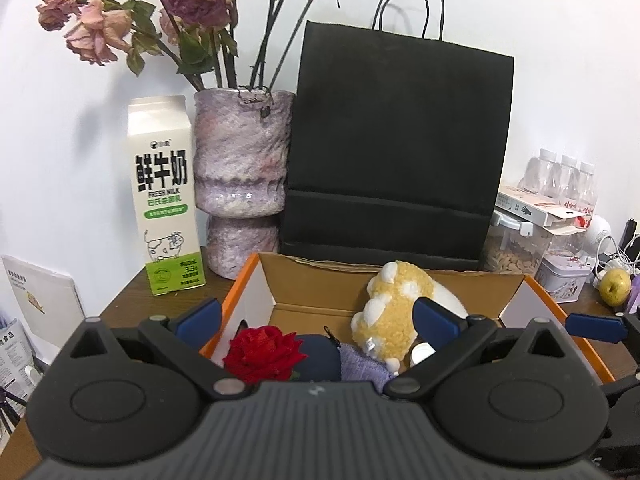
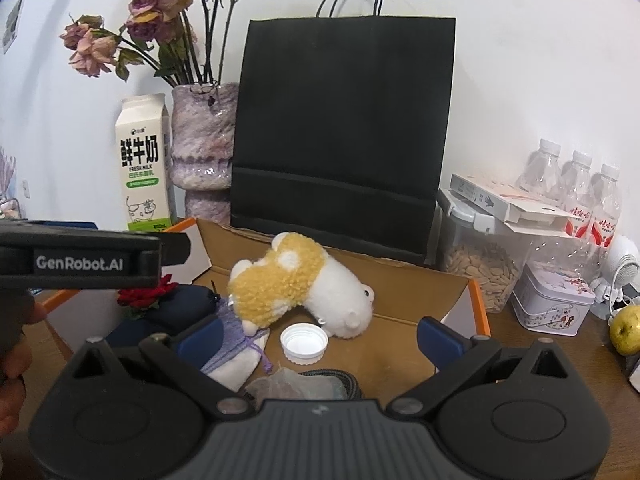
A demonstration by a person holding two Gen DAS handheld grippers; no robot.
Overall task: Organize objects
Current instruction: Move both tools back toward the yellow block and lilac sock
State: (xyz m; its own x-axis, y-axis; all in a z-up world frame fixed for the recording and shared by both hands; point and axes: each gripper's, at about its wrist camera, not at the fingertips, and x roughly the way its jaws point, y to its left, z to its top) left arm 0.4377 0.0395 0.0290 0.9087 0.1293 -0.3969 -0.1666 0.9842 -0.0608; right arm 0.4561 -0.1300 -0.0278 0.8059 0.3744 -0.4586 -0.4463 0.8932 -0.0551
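1. The left gripper hangs over the near edge of the open orange-rimmed cardboard box, its blue-tipped jaws spread wide and empty.
2. The right gripper hovers over the same box, jaws apart, holding nothing.
3. Inside lies a fluffy yellow-and-white plush toy on its side, with a white plastic bottle cap just beside it.
4. A red fabric rose rests on a dark navy pouch at the box's left.
5. A tall black paper bag stands behind the box.
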